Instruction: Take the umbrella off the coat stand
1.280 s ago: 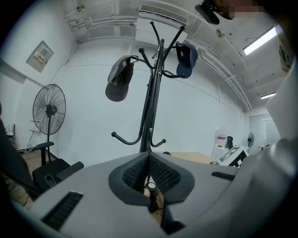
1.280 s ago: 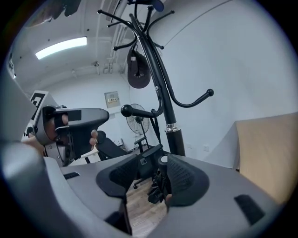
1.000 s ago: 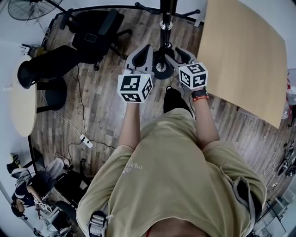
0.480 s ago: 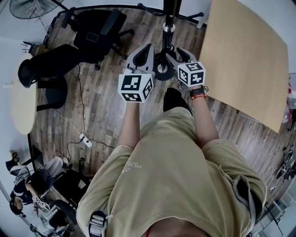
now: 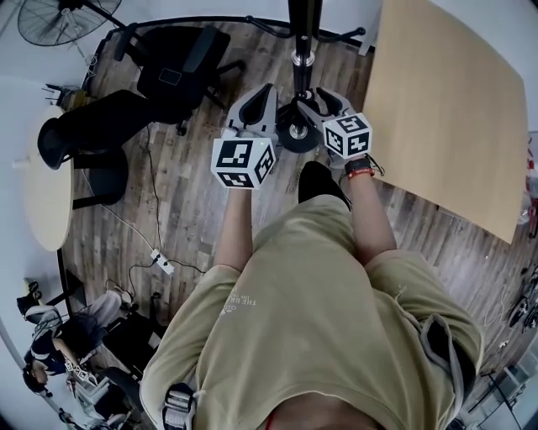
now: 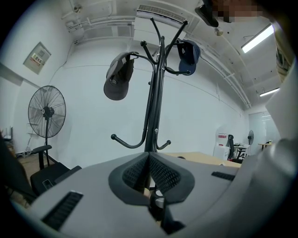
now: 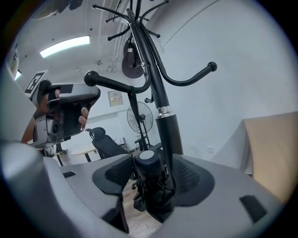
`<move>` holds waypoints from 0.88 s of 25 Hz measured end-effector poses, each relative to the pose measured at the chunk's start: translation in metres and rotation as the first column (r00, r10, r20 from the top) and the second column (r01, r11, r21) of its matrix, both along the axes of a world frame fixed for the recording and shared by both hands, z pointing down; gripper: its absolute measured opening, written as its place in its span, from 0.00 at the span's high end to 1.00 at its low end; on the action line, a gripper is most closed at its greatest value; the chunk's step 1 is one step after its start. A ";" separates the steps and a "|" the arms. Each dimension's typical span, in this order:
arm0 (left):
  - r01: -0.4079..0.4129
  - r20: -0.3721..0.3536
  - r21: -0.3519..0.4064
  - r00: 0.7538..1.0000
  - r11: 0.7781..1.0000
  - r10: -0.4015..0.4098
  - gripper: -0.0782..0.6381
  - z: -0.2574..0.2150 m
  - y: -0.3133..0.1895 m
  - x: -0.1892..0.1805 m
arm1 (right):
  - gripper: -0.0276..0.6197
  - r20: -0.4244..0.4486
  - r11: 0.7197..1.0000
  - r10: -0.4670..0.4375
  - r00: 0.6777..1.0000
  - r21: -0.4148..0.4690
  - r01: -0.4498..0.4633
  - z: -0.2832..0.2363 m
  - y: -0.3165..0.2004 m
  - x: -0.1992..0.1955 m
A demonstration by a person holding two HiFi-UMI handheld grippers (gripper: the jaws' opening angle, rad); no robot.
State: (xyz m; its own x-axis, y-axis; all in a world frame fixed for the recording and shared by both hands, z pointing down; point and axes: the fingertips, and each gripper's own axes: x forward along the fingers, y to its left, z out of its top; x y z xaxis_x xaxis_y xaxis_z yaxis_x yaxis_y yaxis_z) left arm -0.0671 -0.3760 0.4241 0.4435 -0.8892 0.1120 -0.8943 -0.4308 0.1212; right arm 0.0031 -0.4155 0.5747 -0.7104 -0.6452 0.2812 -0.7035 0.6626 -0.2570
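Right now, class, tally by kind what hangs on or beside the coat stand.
caps: 2
umbrella: 1
Total: 3

In the head view, the top edge cuts off the stand (image 5: 303,21), so its hooks do not show. In the left gripper view, the left claw (image 6: 149,158) hides the stand's foot. In the right gripper view, the right claw (image 7: 154,160), its jaws just opening, hides the low end of the umbrella (image 7: 147,163) between them. The people (image 5: 50,353) in the corner are too small to tell.
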 end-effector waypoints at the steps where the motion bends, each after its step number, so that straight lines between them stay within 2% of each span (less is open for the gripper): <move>1: 0.000 -0.003 -0.002 1.000 1.000 0.000 0.86 0.001 -0.002 0.000 | 0.55 0.004 1.000 -0.013 1.000 0.007 0.013 0.001 -0.002 0.001; 9: 0.013 -0.006 -0.006 1.000 1.000 -0.013 0.86 0.001 -0.012 0.000 | 0.55 0.043 0.994 -0.106 0.993 0.040 0.104 -0.004 -0.008 -0.005; 14: 0.029 0.019 -0.017 0.999 0.999 -0.029 0.86 0.007 -0.014 -0.002 | 0.55 -0.023 0.992 -0.122 0.992 0.023 0.123 0.008 -0.011 -0.009; 15: 0.032 0.022 -0.018 0.999 0.999 -0.032 0.86 0.007 -0.013 -0.002 | 0.58 -0.030 0.993 -0.116 0.993 0.024 0.116 0.009 -0.011 -0.009; 22: 0.034 0.029 -0.029 0.999 0.999 -0.033 0.86 0.010 -0.012 -0.002 | 0.59 -0.046 0.992 -0.123 0.991 0.029 0.124 0.005 -0.006 -0.014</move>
State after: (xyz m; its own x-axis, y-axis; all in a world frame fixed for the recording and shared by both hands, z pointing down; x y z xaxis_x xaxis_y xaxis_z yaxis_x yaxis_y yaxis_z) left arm -0.0693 -0.3882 0.4342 0.4101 -0.8995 0.1503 -0.9113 -0.3975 0.1078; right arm -0.0107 -0.4214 0.5800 -0.7725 -0.5623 0.2949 -0.6260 0.7523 -0.2053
